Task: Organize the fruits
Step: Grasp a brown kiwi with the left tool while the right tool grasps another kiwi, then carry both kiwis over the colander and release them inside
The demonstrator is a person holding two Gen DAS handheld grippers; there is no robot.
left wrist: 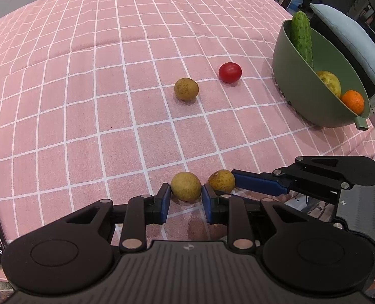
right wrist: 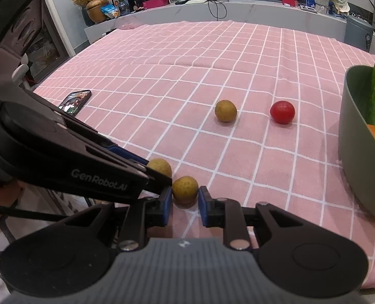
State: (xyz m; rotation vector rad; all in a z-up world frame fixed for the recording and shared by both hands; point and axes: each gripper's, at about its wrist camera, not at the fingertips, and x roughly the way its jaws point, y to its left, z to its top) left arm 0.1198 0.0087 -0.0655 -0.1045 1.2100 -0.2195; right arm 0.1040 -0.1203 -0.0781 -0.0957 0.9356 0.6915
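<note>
Each jaws pair clamps one yellow-brown fruit (left wrist: 185,186).

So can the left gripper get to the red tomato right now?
Probably not yet. The left gripper is shut on a brown fruit, so it is busy. The path looks free though: only bare tablecloth lies before the red tomato.

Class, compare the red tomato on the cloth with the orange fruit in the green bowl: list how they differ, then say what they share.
1. Colour: the red tomato is smooth and glossy red; the orange fruit is orange with a duller skin.
2. Place: the tomato lies alone on the pink checked cloth; the orange fruit sits inside the green bowl.
3. Neighbours: the tomato touches nothing else; the orange fruit rests against a yellowish fruit.
Shared: both are roundish, and neither gripper holds them.
</note>
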